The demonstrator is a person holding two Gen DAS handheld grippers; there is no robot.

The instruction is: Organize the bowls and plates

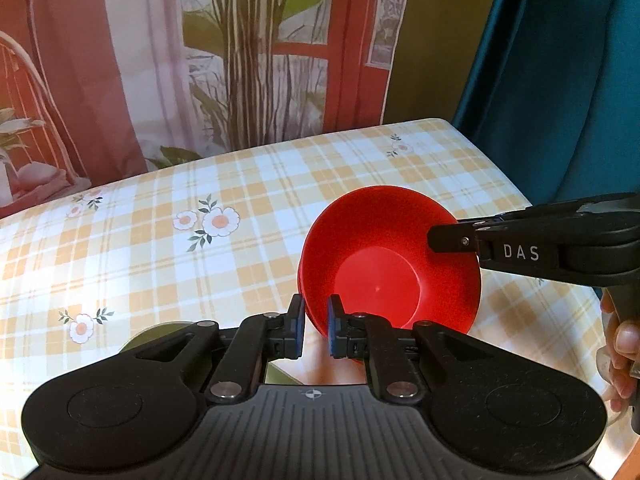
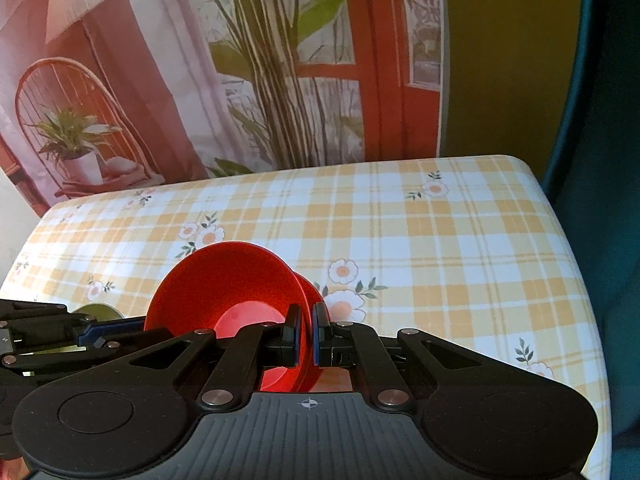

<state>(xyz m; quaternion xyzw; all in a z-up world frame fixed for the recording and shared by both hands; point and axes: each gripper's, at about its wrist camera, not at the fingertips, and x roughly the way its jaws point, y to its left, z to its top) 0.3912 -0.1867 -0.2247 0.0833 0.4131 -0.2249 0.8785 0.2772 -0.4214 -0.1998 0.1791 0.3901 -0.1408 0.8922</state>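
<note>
Above the checked, flower-printed tablecloth, a red bowl is held tilted between both grippers. At left, a green dish peeks out beside the left gripper, whose blue-padded jaws are nearly closed on the bowl's near rim. At right, the right gripper, marked "DAS" on its side, pinches the opposite rim. A second red piece appears nested behind the bowl.
</note>
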